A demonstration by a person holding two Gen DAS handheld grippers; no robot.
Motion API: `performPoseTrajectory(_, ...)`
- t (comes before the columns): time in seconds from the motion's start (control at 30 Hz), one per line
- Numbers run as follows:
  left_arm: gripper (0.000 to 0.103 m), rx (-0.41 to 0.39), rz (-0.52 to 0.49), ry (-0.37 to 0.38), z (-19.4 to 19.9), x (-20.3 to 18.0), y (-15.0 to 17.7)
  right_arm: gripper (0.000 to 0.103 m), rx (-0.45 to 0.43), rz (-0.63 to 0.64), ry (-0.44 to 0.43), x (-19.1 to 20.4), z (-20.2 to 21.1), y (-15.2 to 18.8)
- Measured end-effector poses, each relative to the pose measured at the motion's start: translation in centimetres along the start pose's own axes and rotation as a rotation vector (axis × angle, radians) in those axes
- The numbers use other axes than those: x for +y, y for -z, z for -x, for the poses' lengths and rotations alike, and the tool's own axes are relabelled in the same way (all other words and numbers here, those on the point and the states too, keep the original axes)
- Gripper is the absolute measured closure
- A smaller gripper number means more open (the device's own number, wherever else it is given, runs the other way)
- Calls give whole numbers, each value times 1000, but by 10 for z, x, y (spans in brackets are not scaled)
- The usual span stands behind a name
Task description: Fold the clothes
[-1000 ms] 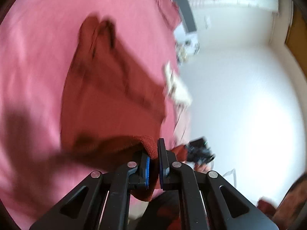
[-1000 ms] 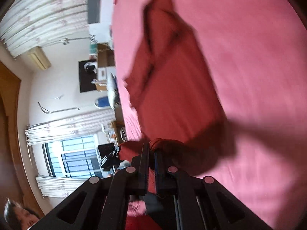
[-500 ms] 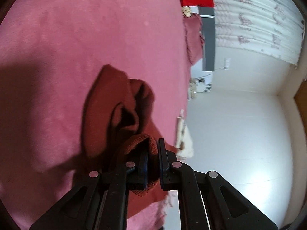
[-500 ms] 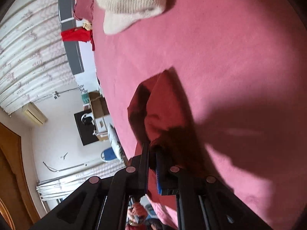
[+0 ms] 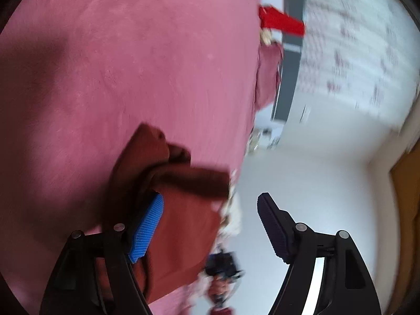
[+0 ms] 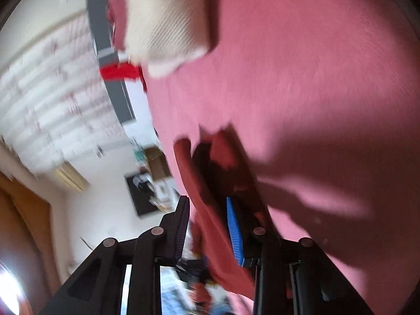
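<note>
A dark red garment (image 5: 183, 210) lies bunched and folded over on the pink bed cover (image 5: 131, 52), close to the bed's edge. My left gripper (image 5: 210, 197) is opening wide; the cloth lies by its blue left pad (image 5: 145, 231) and no pad presses it. In the right wrist view the same garment (image 6: 223, 162) runs up between the fingers of my right gripper (image 6: 207, 200). That gripper's jaws are opening too, and the cloth hangs loose between them, near the blue pad (image 6: 235, 233).
A folded cream garment (image 6: 168, 21) sits farther up the bed cover (image 6: 302, 78). A grey headboard (image 5: 288, 65) with a red item (image 5: 281, 23) stands at the bed's far end. Beyond the bed's edge are a white wall, curtains and room clutter.
Both grippers were shut on the red garment's edge and have parted their jaws. The garment was carried over and laid folded on the bed; both views sank closer to it.
</note>
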State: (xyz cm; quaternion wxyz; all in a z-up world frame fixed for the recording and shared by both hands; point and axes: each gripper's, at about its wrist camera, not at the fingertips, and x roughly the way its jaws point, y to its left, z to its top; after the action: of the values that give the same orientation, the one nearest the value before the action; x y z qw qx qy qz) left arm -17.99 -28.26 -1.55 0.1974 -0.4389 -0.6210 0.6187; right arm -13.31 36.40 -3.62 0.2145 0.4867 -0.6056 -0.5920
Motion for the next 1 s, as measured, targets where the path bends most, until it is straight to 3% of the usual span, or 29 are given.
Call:
performPoseTrajectory(0.17, 27, 7, -263, -191, 36, -16, 39, 73, 1, 417, 260, 38, 27, 52)
performPoseTrajectory(0.27, 26, 55, -346, -222, 43, -6, 73, 73, 39, 578, 369, 44, 28, 89)
performPoseTrajectory(0.37, 25, 108, -433, -268, 32, 0, 106, 73, 61, 685, 420, 38, 25, 118)
performPoseTrajectory(0.47, 25, 113, -586, -325, 16, -5, 136, 73, 93, 735, 412, 32, 20, 137)
performPoseTrajectory(0.67, 25, 91, -827, -433, -5, -11, 162, 73, 89, 825, 462, 30, -7, 140)
performPoseTrajectory(0.77, 26, 129, -932, -480, -14, -14, 168, 85, 87, 845, 475, 36, -26, 138)
performPoseTrajectory(0.8, 37, 152, -956, -488, -17, -15, 170, 96, 99, 850, 482, 39, -32, 137)
performPoseTrajectory(0.83, 58, 173, -970, -490, -18, -15, 171, 98, 109, 856, 500, 45, -42, 137)
performPoseTrajectory(0.87, 67, 182, -991, -517, -17, -15, 172, 98, 130, 858, 515, 48, -47, 137)
performPoseTrajectory(0.9, 84, 191, -1013, -544, -17, -15, 173, 99, 147, 852, 518, 47, -42, 138)
performPoseTrajectory(1.0, 91, 229, -1034, -546, -3, -17, 171, 99, 192, 842, 513, 52, -22, 136)
